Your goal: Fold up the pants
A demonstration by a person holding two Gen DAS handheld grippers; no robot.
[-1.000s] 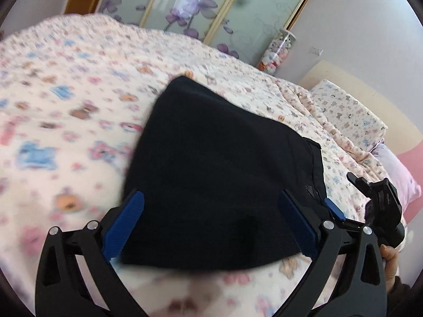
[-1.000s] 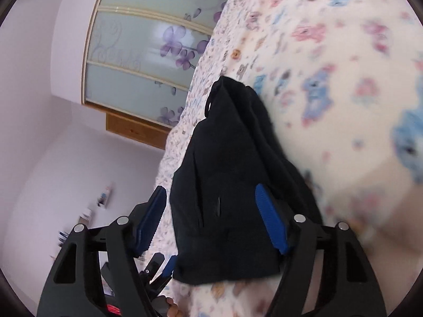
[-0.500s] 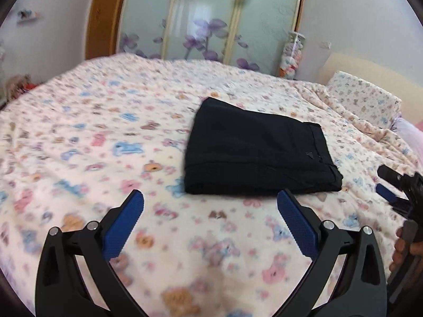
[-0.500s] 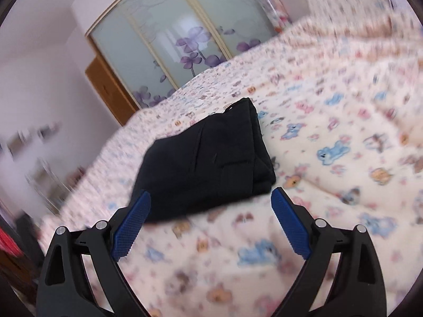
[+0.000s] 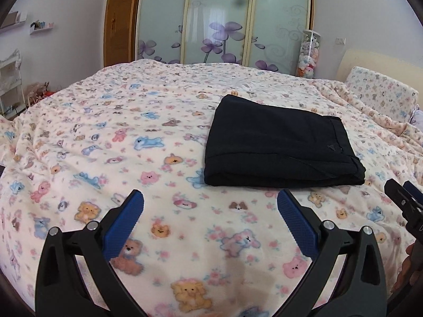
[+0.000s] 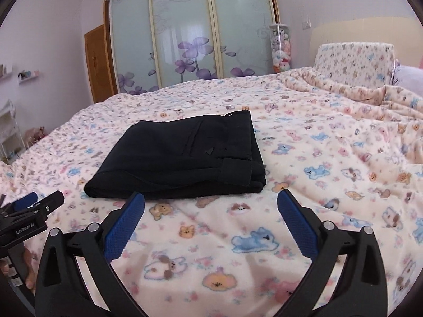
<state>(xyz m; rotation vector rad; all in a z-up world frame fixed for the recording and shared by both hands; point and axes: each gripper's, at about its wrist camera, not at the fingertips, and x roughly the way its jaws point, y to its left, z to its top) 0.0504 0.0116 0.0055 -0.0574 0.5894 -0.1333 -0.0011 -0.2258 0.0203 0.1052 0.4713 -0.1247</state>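
The black pants [image 5: 280,148] lie folded into a flat rectangular stack on the bed, waistband at the right end; they also show in the right wrist view [image 6: 182,158]. My left gripper [image 5: 210,211] is open and empty, held back from the stack's near edge above the blanket. My right gripper [image 6: 210,211] is open and empty, just short of the stack's near edge. Each gripper shows at the edge of the other's view.
The bed is covered by a cream blanket [image 5: 105,142] with cartoon animals. A patterned pillow [image 6: 354,60] and bunched blanket lie at the right. Sliding wardrobe doors [image 5: 224,21], a tube of plush toys [image 5: 308,52] and white shelves [image 5: 8,89] stand beyond the bed.
Both grippers have pulled back from the pants and levelled out. A second ago their open jaws were right over the stack; now they are short of it. The pants stay folded.
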